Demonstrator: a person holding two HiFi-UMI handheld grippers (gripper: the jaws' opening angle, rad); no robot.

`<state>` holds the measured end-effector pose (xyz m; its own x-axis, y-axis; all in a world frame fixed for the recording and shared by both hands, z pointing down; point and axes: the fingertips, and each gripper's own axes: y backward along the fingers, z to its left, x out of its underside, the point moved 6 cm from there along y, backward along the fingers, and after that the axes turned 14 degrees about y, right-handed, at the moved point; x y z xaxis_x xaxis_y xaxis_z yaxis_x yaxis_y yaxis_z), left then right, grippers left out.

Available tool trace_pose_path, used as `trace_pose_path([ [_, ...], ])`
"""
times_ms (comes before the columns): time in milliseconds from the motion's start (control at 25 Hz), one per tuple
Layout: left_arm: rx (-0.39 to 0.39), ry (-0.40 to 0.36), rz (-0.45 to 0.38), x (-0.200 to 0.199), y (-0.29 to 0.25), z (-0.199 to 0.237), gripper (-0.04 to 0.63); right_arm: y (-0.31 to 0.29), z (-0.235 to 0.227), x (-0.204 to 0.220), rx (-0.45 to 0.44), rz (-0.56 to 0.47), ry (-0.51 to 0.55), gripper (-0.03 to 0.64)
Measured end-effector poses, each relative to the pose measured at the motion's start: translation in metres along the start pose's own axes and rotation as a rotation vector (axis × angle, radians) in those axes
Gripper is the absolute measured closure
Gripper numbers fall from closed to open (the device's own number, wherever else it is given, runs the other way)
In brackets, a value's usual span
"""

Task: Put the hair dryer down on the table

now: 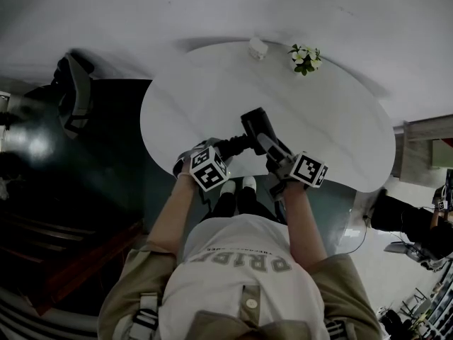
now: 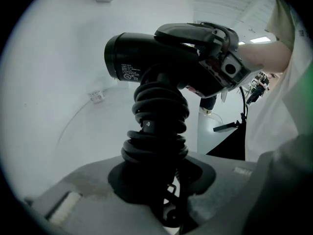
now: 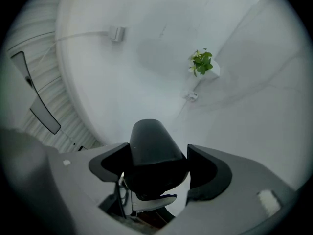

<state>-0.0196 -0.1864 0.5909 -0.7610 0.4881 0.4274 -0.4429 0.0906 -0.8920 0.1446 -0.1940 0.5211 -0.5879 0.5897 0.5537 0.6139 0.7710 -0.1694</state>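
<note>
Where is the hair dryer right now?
In the head view the hair dryer is mid-frame, over the near edge of the white table, between the two tools: the left tool at its cord-wrapped handle, the right tool around its barrel.

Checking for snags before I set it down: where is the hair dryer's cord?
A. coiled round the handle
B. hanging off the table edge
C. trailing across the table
A: the left gripper view shows the black cord looped tightly around the handle of the hair dryer.
</note>
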Motion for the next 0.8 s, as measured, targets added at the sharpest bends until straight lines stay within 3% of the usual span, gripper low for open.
trace_pose_path([
  [800, 0.092, 0.001, 0.134, 0.031, -0.051, 0.009, 0.457, -0.016, -0.046, 0.030, 0.070, 0.158, -0.060, 0.238],
])
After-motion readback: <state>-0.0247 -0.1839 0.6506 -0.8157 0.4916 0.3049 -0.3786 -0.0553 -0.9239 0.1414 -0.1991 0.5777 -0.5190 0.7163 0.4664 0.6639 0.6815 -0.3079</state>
